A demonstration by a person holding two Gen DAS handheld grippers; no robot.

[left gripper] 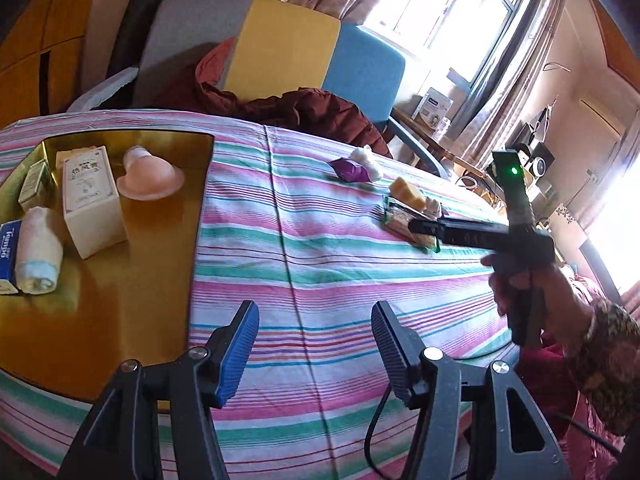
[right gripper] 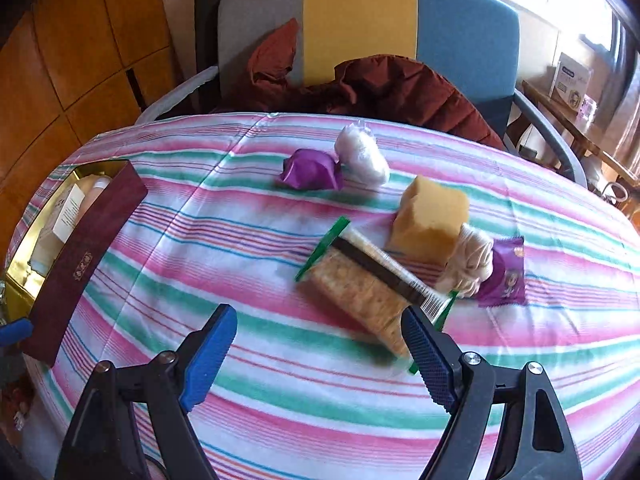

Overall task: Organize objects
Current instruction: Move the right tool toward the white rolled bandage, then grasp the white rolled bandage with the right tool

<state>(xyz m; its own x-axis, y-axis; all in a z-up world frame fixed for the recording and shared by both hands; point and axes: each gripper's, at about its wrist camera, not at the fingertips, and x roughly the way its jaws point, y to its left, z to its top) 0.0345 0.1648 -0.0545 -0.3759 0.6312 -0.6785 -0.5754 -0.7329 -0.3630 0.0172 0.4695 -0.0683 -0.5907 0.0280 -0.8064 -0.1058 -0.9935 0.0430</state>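
In the left wrist view the left gripper [left gripper: 316, 344] fills the bottom of the frame, its blue ribbed fingers spread wide with nothing between them, over the striped cloth [left gripper: 340, 260]. At the left edge sits a gold-lined tray [left gripper: 140, 280] holding a cream carton [left gripper: 94, 200] standing upright, a pale pink cap-shaped piece [left gripper: 150, 178], a rolled cloth [left gripper: 38, 250] and a blue tissue pack [left gripper: 8, 256]. At the right, a hand [left gripper: 532, 276] holds the right gripper [left gripper: 420, 226] over a cracker packet [left gripper: 408, 226].

In the right wrist view the right gripper's blue fingers [right gripper: 208, 356] stand apart and empty at the bottom. Just above them, centre-right, lies the cracker packet [right gripper: 360, 284]: clear wrap, green ends, a dark band. Touching it are a yellow sponge block [right gripper: 430, 218], a cream bundle [right gripper: 472, 258] and a purple sachet [right gripper: 506, 276]. Higher up lie a purple wrapper [right gripper: 310, 170] and a white cotton wad [right gripper: 362, 154]. The tray's maroon wall [right gripper: 86, 258] is at the left.
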